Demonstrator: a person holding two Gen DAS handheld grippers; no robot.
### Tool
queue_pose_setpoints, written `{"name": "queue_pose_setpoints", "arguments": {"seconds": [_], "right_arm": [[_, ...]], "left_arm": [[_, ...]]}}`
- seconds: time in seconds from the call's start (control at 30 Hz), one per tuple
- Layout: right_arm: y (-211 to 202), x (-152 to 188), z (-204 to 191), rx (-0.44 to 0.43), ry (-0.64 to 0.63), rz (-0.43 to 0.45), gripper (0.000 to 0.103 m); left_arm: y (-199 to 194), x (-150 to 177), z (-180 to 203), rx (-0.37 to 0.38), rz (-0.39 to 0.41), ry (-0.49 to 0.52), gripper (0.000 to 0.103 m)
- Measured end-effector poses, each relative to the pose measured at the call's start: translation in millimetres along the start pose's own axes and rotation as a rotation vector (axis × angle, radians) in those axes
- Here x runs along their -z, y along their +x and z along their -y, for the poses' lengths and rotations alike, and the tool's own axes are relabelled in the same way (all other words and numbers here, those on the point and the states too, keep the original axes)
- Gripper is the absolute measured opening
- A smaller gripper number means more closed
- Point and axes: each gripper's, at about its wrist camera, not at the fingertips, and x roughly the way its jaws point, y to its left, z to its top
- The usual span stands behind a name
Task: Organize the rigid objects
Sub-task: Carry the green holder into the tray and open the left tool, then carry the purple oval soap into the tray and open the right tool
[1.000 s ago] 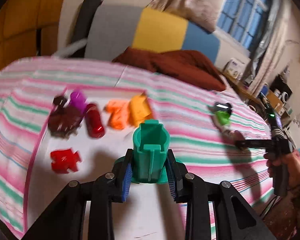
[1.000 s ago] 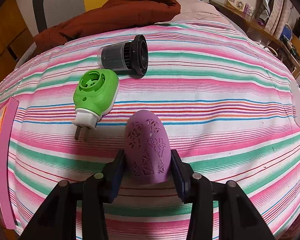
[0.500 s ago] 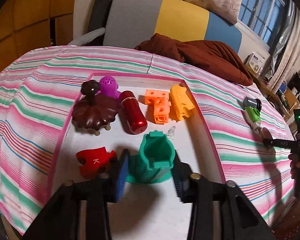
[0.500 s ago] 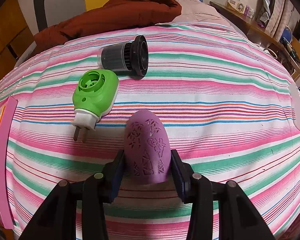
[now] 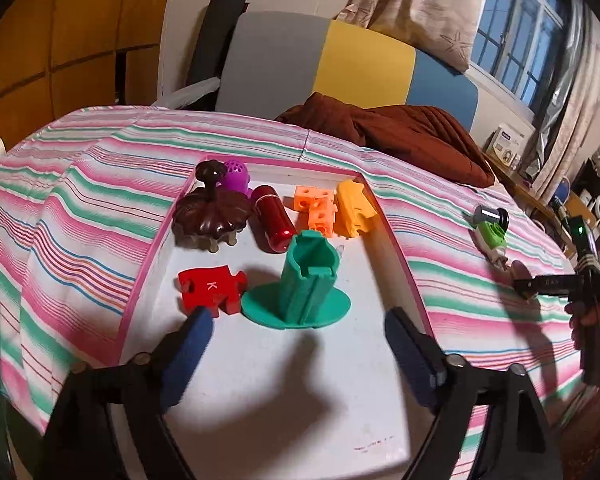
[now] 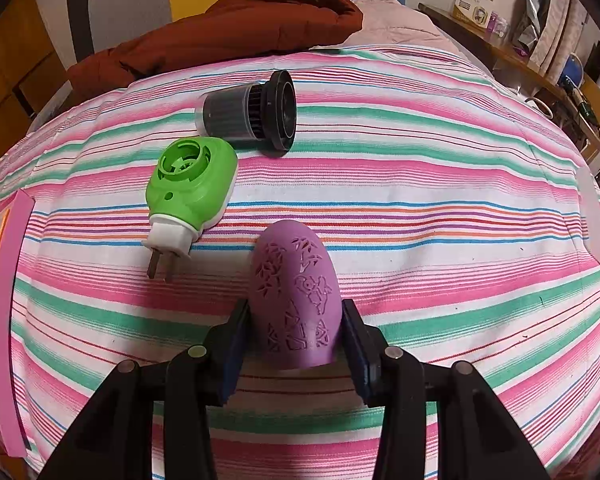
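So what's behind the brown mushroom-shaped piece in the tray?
A purple perforated ball sits right behind the brown mushroom-shaped piece, near the tray's far rim. Its lower left part is covered by the mushroom's stem, so whether they touch is unclear.

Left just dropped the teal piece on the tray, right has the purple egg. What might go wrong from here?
1. The teal holder stands upright close to the red puzzle piece; the opening left tongs straddle it with nothing gripped, so pulling back skewed may tip it.
2. The right tongs pinch the purple egg by its curved sides; it might slip.
3. The tray is crowded up top.
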Motion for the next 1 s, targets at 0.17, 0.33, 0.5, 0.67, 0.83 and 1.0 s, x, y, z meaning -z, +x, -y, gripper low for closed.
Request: {"name": "queue_pose_setpoints", "arguments": {"seconds": [0.17,0.33,0.5,0.67,0.83,1.0], "right_arm": [[-5,5,-7,-0.060,0.013,-0.002,0.044],[-11,12,-24,-0.106,-0.024,-0.001,0.044],[-19,22,-39,-0.162,-0.039,0.001,0.044],[-25,31,-51,-0.232,-0.060,-0.004,0.044],[-34,41,-78,-0.316,-0.106,0.010,0.044],[-42,52,-107,-0.378,-0.136,0.008,0.044]], "left_arm": [[-3,3,4,-0.011,0.004,0.012,0.096],[-3,6,4,-0.002,-0.004,0.005,0.096],[-4,7,5,-0.002,0.002,0.009,0.096],[-6,8,4,0.004,0.001,0.012,0.096],[-9,9,4,0.001,0.004,0.022,0.096],[-12,10,2,-0.007,0.005,0.031,0.096]]}}
